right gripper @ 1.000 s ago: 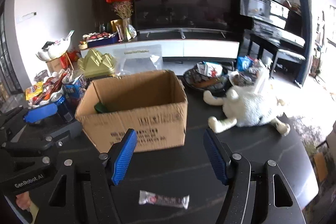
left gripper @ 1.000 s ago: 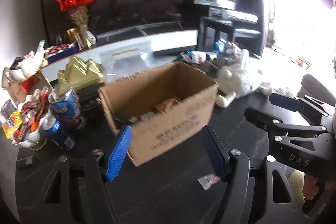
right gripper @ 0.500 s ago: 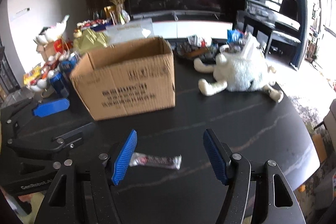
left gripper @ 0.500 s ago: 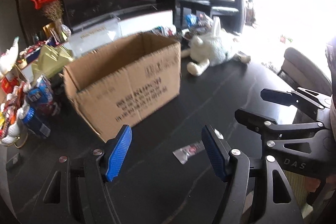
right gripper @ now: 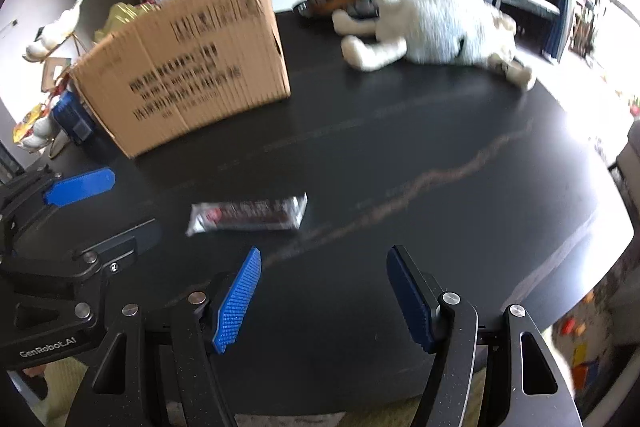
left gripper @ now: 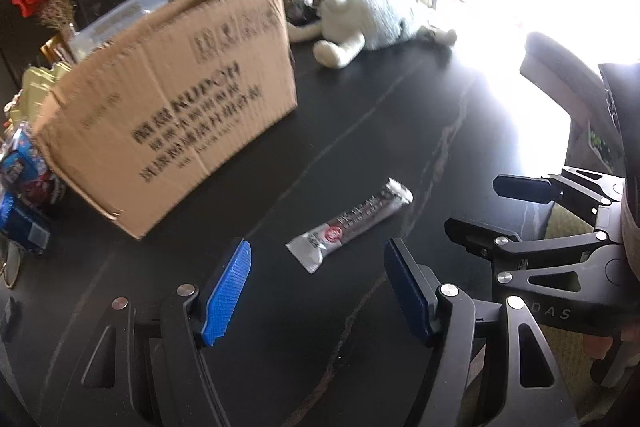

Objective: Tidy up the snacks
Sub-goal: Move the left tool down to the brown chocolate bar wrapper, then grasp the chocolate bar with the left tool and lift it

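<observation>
On the dark worktop (left gripper: 400, 115), the snack bar (left gripper: 350, 225) lies slantwise just ahead of the left tool (left gripper: 316, 285), nearer it than the right tool (right gripper: 324, 297); both tools gape, empty.

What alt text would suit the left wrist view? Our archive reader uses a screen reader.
The open left gripper hovers over a wrapped snack bar lying on a black table. A cardboard box stands behind on the left, a white plush toy further back, and the right gripper at the right.

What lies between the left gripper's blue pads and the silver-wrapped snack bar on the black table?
Nothing: in the left wrist view only bare black table separates the open left gripper from the silver-wrapped snack bar.
</observation>
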`<state>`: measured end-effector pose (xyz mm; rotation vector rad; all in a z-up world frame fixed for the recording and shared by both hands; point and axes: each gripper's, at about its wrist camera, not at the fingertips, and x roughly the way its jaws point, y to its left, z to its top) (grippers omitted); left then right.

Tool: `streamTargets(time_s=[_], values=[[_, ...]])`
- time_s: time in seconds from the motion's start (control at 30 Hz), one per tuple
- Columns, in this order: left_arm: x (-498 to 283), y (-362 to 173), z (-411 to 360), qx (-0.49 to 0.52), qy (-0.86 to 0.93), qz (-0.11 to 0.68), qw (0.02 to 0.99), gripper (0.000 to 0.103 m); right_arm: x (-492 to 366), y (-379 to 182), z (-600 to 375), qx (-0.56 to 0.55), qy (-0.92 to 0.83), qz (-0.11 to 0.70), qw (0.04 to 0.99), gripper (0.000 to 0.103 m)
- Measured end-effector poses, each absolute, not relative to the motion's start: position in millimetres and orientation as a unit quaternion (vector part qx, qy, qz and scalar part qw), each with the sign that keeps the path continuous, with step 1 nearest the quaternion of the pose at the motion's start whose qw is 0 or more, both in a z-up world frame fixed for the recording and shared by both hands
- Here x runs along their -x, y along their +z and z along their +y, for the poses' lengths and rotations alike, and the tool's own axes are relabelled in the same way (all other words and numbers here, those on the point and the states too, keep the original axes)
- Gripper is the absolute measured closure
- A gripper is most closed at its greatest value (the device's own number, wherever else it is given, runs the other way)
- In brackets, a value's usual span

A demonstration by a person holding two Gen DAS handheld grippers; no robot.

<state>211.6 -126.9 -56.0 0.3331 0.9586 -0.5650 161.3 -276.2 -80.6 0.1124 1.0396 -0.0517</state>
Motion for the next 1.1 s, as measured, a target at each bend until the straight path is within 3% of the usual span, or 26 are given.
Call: streamTargets(time_s=[0.6, 0.9, 1.0, 1.1], values=[[-237, -96, -169, -0.205, -0.306, 0.476, 0.799, 0.038, -166, -115, -306, -0.096, -0.072, 0.504, 0.855, 0.037], [-246, -108, -188, -0.224, -0.310, 0.482, 0.788, 0.050, -169, -117, -311, -0.095, -0.076, 0.498, 0.858, 0.037], [-248, -108, -187, -0.209, -0.315, 0.487, 0.787, 0.060, -170, -117, -312, -0.093, -0.077, 0.496, 0.860, 0.037], [-248, -106, -184, -0.193, -0.312, 0.488, 0.792, 0.079, -172, -116, -311, -0.089, -0.077, 0.492, 0.863, 0.037]])
